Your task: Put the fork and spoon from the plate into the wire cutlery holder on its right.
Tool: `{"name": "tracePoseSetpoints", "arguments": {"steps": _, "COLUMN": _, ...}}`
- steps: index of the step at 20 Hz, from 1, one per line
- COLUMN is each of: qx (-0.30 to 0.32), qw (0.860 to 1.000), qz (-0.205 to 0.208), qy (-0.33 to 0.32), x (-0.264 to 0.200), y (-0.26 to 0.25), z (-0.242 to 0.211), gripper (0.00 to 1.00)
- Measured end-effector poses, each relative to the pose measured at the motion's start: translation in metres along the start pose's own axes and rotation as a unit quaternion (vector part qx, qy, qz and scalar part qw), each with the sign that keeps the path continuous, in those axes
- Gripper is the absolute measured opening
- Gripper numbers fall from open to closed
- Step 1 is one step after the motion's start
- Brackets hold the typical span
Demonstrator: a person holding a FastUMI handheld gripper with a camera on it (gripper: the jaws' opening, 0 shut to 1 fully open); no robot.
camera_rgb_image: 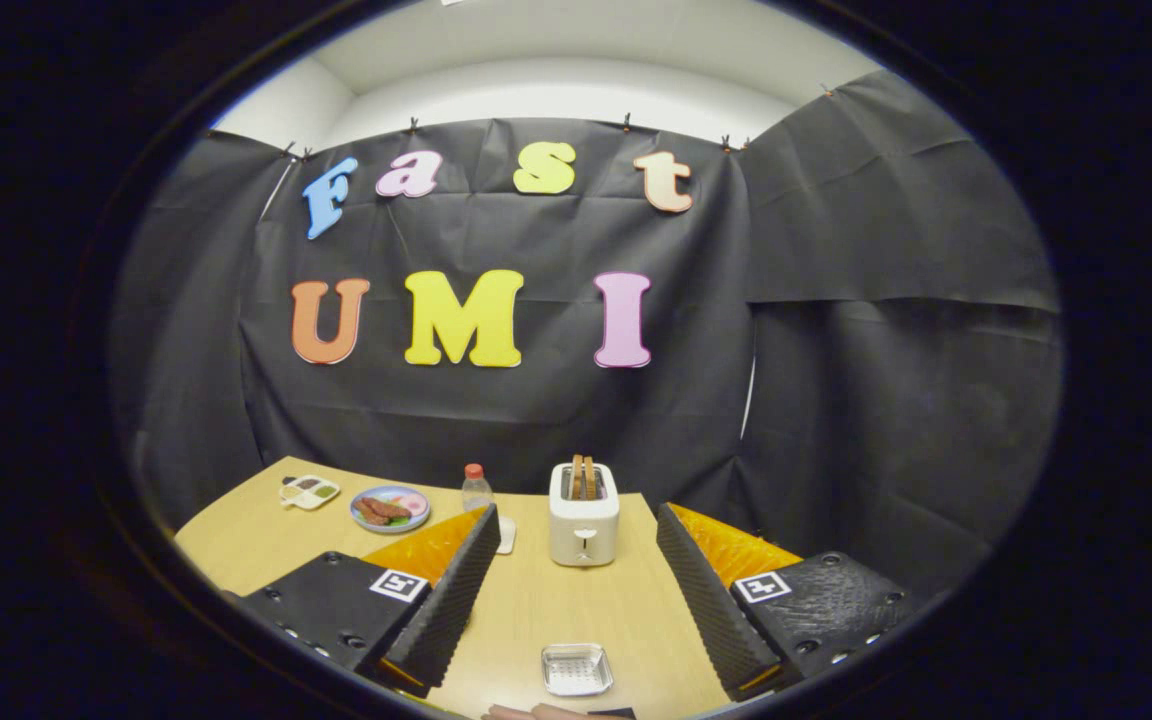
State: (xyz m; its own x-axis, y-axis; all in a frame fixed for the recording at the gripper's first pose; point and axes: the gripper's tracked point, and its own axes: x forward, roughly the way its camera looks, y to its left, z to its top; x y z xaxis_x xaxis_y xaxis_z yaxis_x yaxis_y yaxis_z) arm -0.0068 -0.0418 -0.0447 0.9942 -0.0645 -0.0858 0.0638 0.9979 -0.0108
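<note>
Between my spread, empty fingers (pixel 571 610) lies a small metal tray (pixel 577 669) on the worktop (pixel 556 600) — no fork, spoon or wire holder that I can make out. I should tilt down and find them before reaching.

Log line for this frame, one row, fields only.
gripper: open, holding nothing | between jaws: small metal tray | beyond: toaster, bottle, plate of food | fork, spoon, holder: unseen

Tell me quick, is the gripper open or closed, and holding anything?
Gripper: open, holding nothing; a small metal tray lies on the table between its fingers.
</note>
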Motion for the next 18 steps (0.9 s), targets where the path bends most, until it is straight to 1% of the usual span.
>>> {"name": "tracePoseSetpoints", "arguments": {"steps": 2, "qx": -0.006, "qw": 1.000, "qz": 0.007, "qy": 0.011, "x": 0.003, "y": 0.007, "z": -0.011, "gripper": 0.95}}
{"name": "tracePoseSetpoints", "arguments": {"steps": 6, "qx": -0.024, "qw": 0.998, "qz": 0.025, "qy": 0.047, "x": 0.013, "y": 0.027, "z": -0.046, "gripper": 0.95}}
{"name": "tracePoseSetpoints", "arguments": {"steps": 9, "qx": -0.034, "qw": 0.995, "qz": 0.047, "qy": 0.078, "x": 0.020, "y": 0.050, "z": -0.076, "gripper": 0.95}}
{"name": "tracePoseSetpoints", "arguments": {"steps": 13, "qx": -0.030, "qw": 0.986, "qz": 0.084, "qy": 0.142, "x": 0.030, "y": 0.092, "z": -0.128, "gripper": 0.96}}
{"name": "tracePoseSetpoints", "arguments": {"steps": 18, "qx": -0.032, "qw": 0.970, "qz": 0.100, "qy": 0.217, "x": 0.042, "y": 0.135, "z": -0.187, "gripper": 0.96}}
